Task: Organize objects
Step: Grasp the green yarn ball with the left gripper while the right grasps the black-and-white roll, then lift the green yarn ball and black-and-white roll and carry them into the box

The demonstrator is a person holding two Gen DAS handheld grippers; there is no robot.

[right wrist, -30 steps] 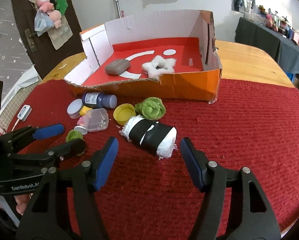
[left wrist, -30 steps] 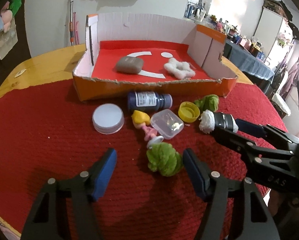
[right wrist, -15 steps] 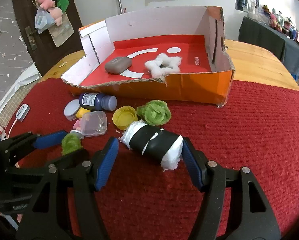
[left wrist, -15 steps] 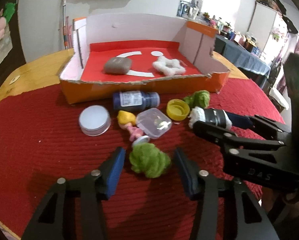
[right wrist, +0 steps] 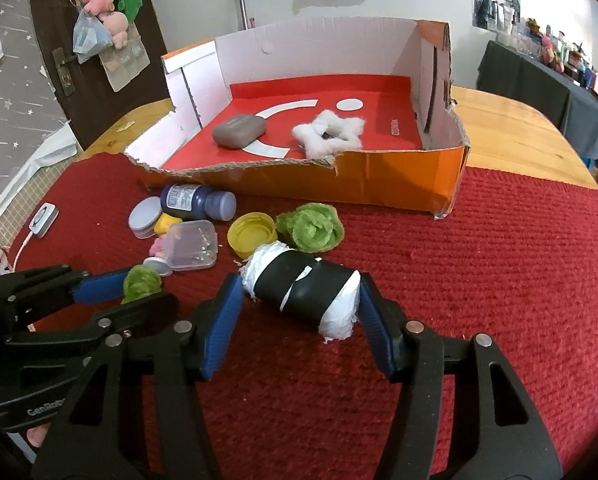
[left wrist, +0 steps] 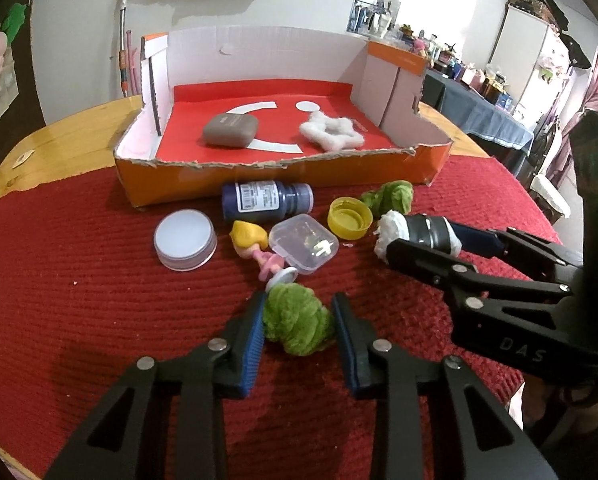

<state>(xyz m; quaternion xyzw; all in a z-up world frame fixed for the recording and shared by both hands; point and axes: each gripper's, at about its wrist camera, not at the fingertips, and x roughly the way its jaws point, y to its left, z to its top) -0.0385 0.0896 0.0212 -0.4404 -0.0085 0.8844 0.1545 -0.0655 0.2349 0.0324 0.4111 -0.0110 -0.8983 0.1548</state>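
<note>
A fuzzy green ball [left wrist: 297, 324] lies on the red mat between the blue pads of my left gripper [left wrist: 297, 298]. The jaws are closing and both pads touch its sides. It also shows in the right wrist view as the green ball [right wrist: 141, 282] inside the left gripper [right wrist: 147, 290]. A black roll with white ends [right wrist: 299, 284] lies across my right gripper [right wrist: 299, 280], whose jaws are closing with a pad against each end. The orange cardboard box [left wrist: 179, 184] stands beyond, holding a grey case [left wrist: 231, 130] and a white fluffy star [left wrist: 333, 136].
Between the grippers and the box lie a blue bottle [left wrist: 267, 200], a round white tin [left wrist: 185, 238], a clear plastic case [left wrist: 303, 246], a yellow cap [left wrist: 349, 218], a small doll figure [left wrist: 255, 244] and a second green ball [left wrist: 389, 196]. The wooden table edge [right wrist: 511, 136] runs behind the box.
Both grippers' jaws have narrowed. The left pads came in onto the green ball, and the right pads came in against the ends of the black and white roll. Neither hand has shifted.
</note>
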